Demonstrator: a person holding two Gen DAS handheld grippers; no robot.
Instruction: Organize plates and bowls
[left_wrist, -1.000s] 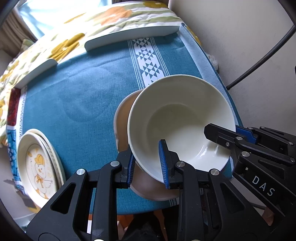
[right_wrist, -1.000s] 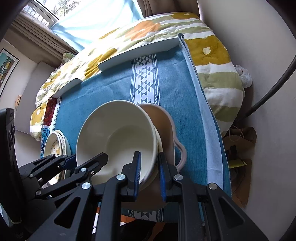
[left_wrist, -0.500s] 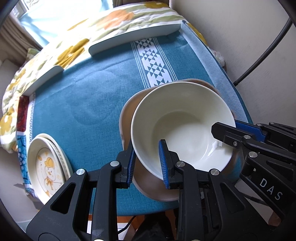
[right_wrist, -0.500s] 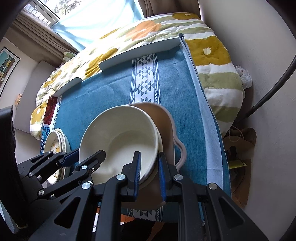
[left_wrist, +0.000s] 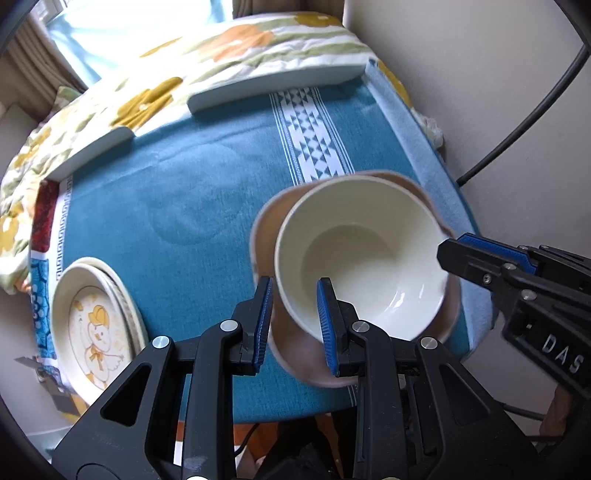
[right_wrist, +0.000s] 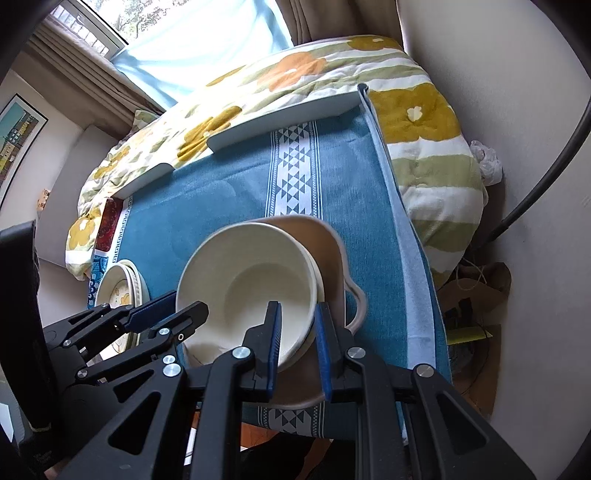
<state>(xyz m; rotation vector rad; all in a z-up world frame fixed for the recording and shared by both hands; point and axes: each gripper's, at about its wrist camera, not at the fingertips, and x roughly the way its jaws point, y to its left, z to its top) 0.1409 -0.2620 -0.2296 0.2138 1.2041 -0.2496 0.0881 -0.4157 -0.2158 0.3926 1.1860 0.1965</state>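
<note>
Bowls at mid-frame: my left tongs (left_wrist: 294, 325) are clamped on the near rim of the cream bowl (left_wrist: 364, 258), one blue pad outside the wall and one inside it. In the right wrist view my right tongs (right_wrist: 297, 347) grip the rim on the opposite side of the same cream bowl (right_wrist: 247, 284), again with a pad on each face of the wall. In the left wrist view the right tongs (left_wrist: 461, 247) show at the right edge of the frame, their blue-lined tips at the rim. The cream bowl is tilted and sits within the larger tan handled bowl (left_wrist: 295, 354), whose rim shows behind and below it; I cannot tell whether the two touch. In the right wrist view the tan bowl's loop handle (right_wrist: 356, 306) juts toward the right of the frame.

Both bowls are over the lower right part of the worktop (left_wrist: 184, 184), which is covered by a teal cloth with a white geometric band (left_wrist: 314, 136) running up the middle. At the lower left of the left wrist view, a stack of cream plates (left_wrist: 92, 328) rests on the cloth, the top one printed with a cartoon duck. White curved pieces (left_wrist: 273, 85) line the far edge of the cloth, with a floral quilt (left_wrist: 229, 48) beyond them in the upper frame. A black cable (left_wrist: 524, 122) crosses the wall at the upper right.
</note>
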